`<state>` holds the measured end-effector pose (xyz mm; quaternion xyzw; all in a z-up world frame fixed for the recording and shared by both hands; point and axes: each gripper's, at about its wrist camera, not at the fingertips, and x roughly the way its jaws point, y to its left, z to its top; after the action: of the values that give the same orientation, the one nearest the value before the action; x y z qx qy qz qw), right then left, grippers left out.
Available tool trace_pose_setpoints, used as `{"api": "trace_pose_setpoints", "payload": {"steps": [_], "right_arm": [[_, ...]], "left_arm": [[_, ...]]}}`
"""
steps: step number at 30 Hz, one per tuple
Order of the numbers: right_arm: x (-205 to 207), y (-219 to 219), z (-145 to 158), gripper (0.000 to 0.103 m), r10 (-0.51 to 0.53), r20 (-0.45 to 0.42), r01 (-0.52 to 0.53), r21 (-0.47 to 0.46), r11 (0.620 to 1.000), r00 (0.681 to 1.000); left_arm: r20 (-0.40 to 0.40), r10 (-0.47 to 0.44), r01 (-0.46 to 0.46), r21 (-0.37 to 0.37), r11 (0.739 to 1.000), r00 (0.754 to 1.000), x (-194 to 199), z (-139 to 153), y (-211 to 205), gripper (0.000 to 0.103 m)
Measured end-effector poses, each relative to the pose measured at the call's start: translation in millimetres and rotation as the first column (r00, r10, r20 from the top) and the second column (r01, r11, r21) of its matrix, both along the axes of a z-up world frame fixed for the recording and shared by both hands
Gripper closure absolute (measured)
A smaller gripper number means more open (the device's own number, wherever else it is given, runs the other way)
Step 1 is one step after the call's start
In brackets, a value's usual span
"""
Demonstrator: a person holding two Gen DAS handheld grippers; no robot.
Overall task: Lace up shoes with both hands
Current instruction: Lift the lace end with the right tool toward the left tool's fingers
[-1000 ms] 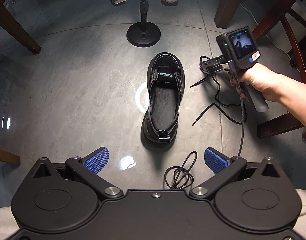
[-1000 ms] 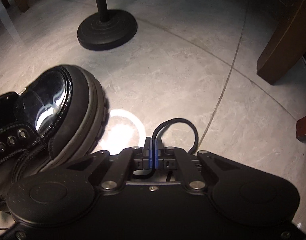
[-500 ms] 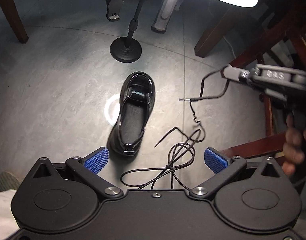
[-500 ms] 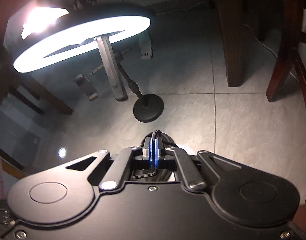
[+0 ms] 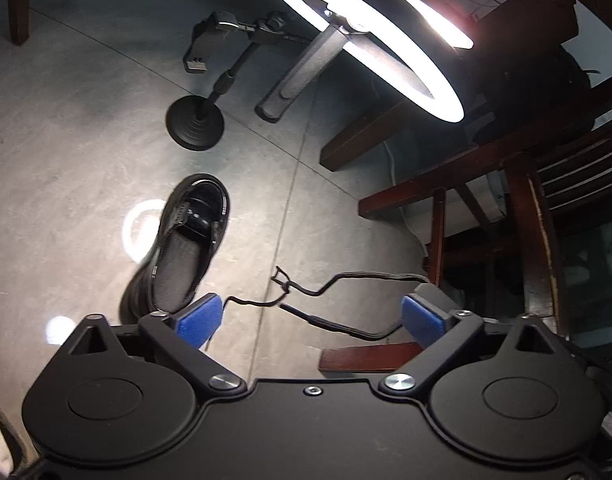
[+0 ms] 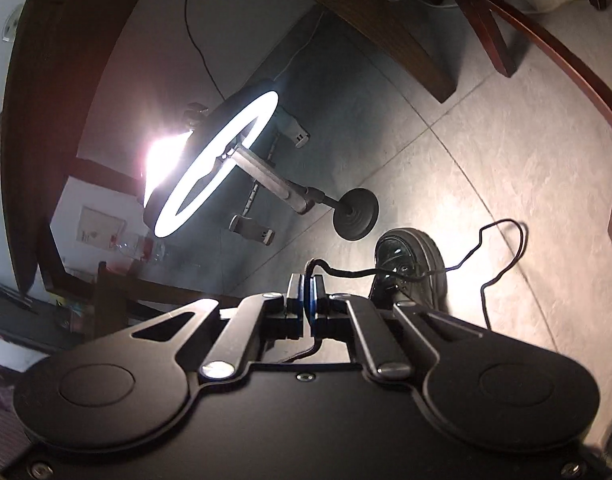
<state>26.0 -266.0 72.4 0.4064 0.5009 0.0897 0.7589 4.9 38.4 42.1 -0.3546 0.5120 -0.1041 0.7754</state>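
Note:
A glossy black shoe (image 5: pixel 185 236) stands on the grey tiled floor, toe pointing away; it also shows in the right wrist view (image 6: pixel 410 272). My left gripper (image 5: pixel 312 316) is open with blue pads, high above the floor, and a black shoelace (image 5: pixel 326 284) hangs across the gap between its fingers. My right gripper (image 6: pixel 306 296) is shut on the black shoelace (image 6: pixel 482 264), which loops out to the right above the floor and shoe.
A lit ring light (image 5: pixel 370 36) on a round black base (image 5: pixel 195 126) stands beyond the shoe, with phone clamps on its arm. Dark wooden chair and table legs (image 5: pixel 438 200) stand to the right. A white cable runs along the floor by them.
Both grippers have risen and tilted upward, so the ring light is now in view. The right gripper lifted the lace off the floor; it now hangs across the left gripper's gap.

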Motion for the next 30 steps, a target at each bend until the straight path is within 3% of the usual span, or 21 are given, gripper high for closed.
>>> {"api": "trace_pose_setpoints", "payload": {"steps": [5, 9, 12, 14, 17, 20, 23, 30], "right_arm": [[-5.8, 3.6, -0.9, 0.100, -0.042, -0.018, 0.043, 0.056, 0.997, 0.999], [-8.4, -0.1, 4.5, 0.100, -0.110, -0.005, 0.110, 0.087, 0.990, 0.994], [-6.7, -5.8, 10.2, 0.100, -0.136, 0.030, 0.134, 0.063, 0.989, 0.990], [-3.3, -8.3, 15.1, 0.100, -0.132, 0.048, 0.130, 0.037, 0.991, 0.990], [2.7, 0.4, 24.2, 0.100, -0.042, 0.067, 0.046, -0.055, 0.997, 0.997], [1.0, 13.5, 33.0, 0.100, 0.038, 0.103, -0.024, -0.133, 0.991, 0.994], [-0.2, 20.7, 37.8, 0.100, 0.078, 0.114, -0.062, -0.131, 0.989, 0.990], [-1.6, 30.4, 52.2, 0.100, 0.128, 0.143, -0.108, -0.138, 0.984, 0.981]], "left_arm": [[0.026, -0.005, 0.005, -0.024, 1.000, 1.000, -2.0, 2.0, -3.7, 0.033], [0.032, -0.013, 0.014, -0.032, 0.999, 0.999, -4.2, 2.9, -5.7, 0.035], [0.034, -0.020, 0.020, 0.012, 1.000, 0.999, -6.7, 5.3, -8.8, 0.032], [0.048, -0.051, 0.046, 0.114, 0.992, 0.998, -6.9, 9.7, -16.4, 0.025], [0.099, -0.146, 0.107, 0.325, 0.940, 0.984, -6.9, 16.3, -35.2, 0.023], [0.142, -0.237, 0.146, 0.466, 0.873, 0.961, -9.7, 19.2, -50.7, 0.022], [0.164, -0.314, 0.188, 0.523, 0.831, 0.935, -12.6, 19.3, -60.8, 0.022], [0.204, -0.387, 0.197, 0.602, 0.774, 0.899, -19.7, 20.6, -72.3, 0.023]]}}
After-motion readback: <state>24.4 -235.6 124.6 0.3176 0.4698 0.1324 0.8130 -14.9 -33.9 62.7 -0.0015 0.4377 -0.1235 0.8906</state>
